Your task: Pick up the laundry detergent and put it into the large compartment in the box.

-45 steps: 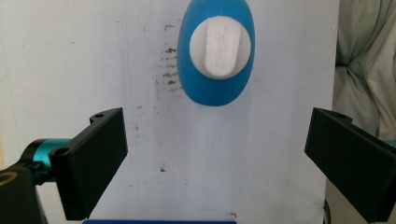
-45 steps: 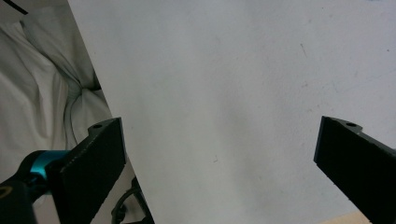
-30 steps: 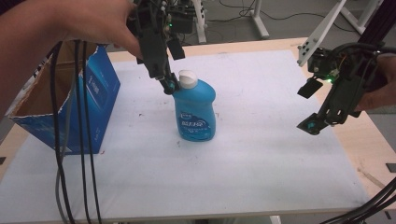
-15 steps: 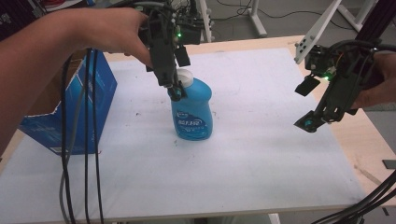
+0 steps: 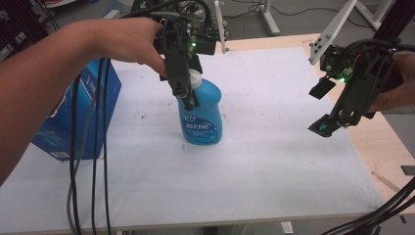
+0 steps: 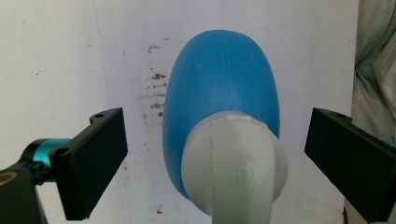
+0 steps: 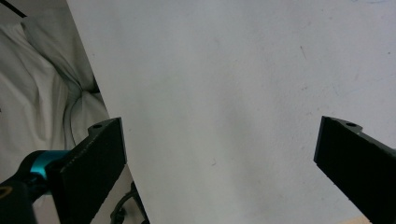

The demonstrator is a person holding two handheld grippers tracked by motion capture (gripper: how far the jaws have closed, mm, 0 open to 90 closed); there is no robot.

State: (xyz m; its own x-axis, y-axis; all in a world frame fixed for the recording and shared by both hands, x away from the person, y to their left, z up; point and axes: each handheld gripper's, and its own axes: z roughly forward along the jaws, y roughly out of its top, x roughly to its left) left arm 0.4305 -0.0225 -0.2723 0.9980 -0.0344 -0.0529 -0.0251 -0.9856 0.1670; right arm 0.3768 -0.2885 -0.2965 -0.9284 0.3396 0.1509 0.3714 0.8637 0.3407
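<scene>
High view: blue plastic detergent bottle with a white cap (image 5: 200, 115) stood upright on the white-covered table (image 5: 254, 166), slightly toward 11 o'clock from the table's centre. Blue cardboard box (image 5: 80, 117) sat near the 9 o'clock edge, well apart from the bottle, with black cables (image 5: 88, 161) hanging in front of it.

Left gripper (image 5: 188, 100) came down from 12 o'clock, pointed steeply down over the bottle's cap and shoulder. Left gripper view: fingers (image 6: 91, 161) were spread wide, one on each side of the white cap (image 6: 233, 168), with clear gaps both sides, no contact. Blue bottle body (image 6: 222, 84) ran away toward 12 o'clock in that view; brown smudges showed on the table cover (image 6: 56, 60) just beside it at 9 o'clock.

Right gripper (image 5: 321, 108) hovered above the table near the 3 o'clock edge, well apart from the bottle, held by a hand (image 5: 396, 93). Right gripper view: fingers (image 7: 93, 163) were spread wide with nothing between them, just bare white table surface (image 7: 224, 102) below; crumpled white cloth (image 7: 42, 93) was beyond the table edge at 9 o'clock.
</scene>
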